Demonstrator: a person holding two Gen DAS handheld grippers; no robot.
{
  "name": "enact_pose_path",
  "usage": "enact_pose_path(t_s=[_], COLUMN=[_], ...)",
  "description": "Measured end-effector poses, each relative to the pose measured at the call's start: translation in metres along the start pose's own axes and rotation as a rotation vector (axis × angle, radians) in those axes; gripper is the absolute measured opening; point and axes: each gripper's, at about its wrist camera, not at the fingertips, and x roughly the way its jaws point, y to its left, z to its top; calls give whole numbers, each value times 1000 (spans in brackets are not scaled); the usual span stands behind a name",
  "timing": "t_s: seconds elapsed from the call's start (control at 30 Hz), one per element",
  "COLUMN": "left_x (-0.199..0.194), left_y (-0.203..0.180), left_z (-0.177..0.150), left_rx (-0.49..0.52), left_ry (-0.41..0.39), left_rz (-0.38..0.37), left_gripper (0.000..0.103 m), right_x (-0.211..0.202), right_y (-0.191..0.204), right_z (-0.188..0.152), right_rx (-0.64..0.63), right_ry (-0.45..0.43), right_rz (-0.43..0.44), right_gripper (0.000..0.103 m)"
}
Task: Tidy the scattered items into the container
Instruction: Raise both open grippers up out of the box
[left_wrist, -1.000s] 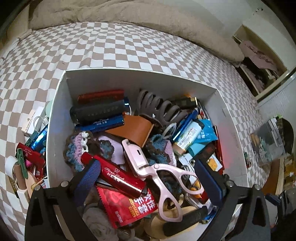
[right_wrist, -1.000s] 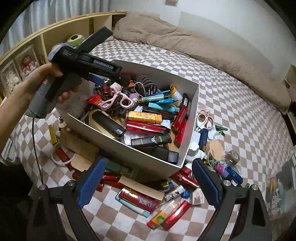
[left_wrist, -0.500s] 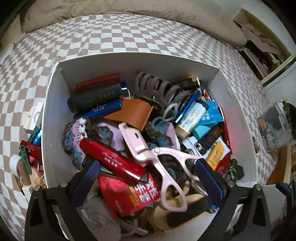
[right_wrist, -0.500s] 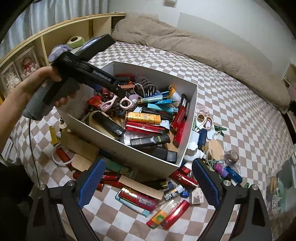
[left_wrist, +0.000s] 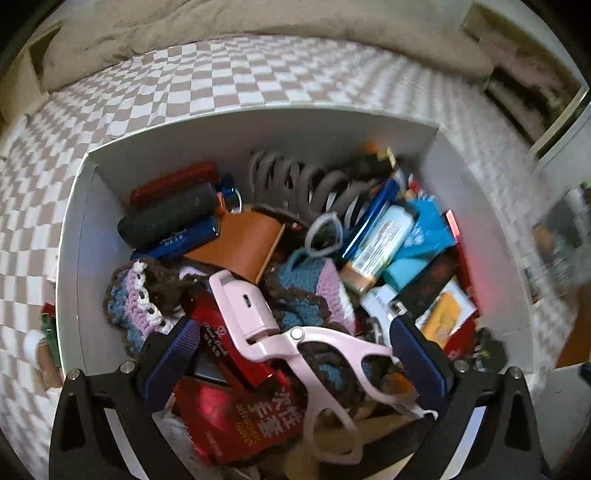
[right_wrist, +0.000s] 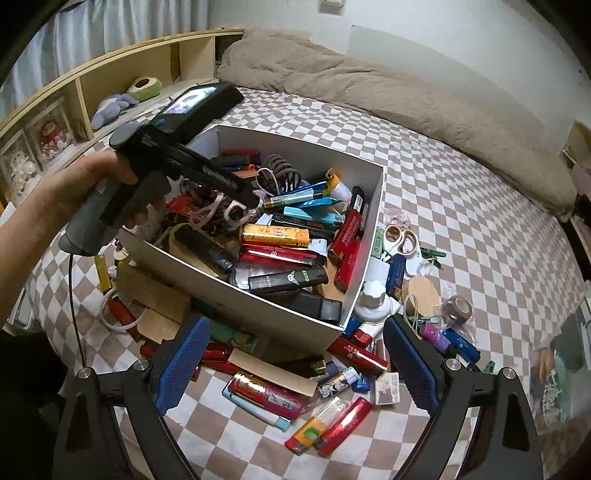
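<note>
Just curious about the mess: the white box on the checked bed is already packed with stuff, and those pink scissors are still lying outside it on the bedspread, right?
Not quite. The pink scissors lie inside the white box, on top of the pile, as the left wrist view shows. The rest holds.

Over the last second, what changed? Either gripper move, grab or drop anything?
The left gripper dipped lower and further over the white box, tilting steeper, so the pink scissors and red glove packet now loom larger between its open jaws. Nothing was grabbed or released. The right gripper stayed put and open over the lighters on the checkered sheet; the box contents and scattered items kept their places.
</note>
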Motion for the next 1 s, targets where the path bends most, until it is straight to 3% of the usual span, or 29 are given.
enact_pose_path(t_s=[0.53,0.9,1.0], left_x=[-9,-41,-50], left_y=[1,3,6], left_z=[-6,-17,-24], left_rx=[14,28,22], left_ry=[-24,-82,-97], left_rz=[18,46,52], left_gripper=[103,103,103], right_x=[-5,-12,-15], right_y=[0,-16,-17], right_z=[2,6,5], right_rx=[7,139,167], right_ry=[-47,-146,-181], right_rz=[-43,-47,-55], right_gripper=[95,95,103])
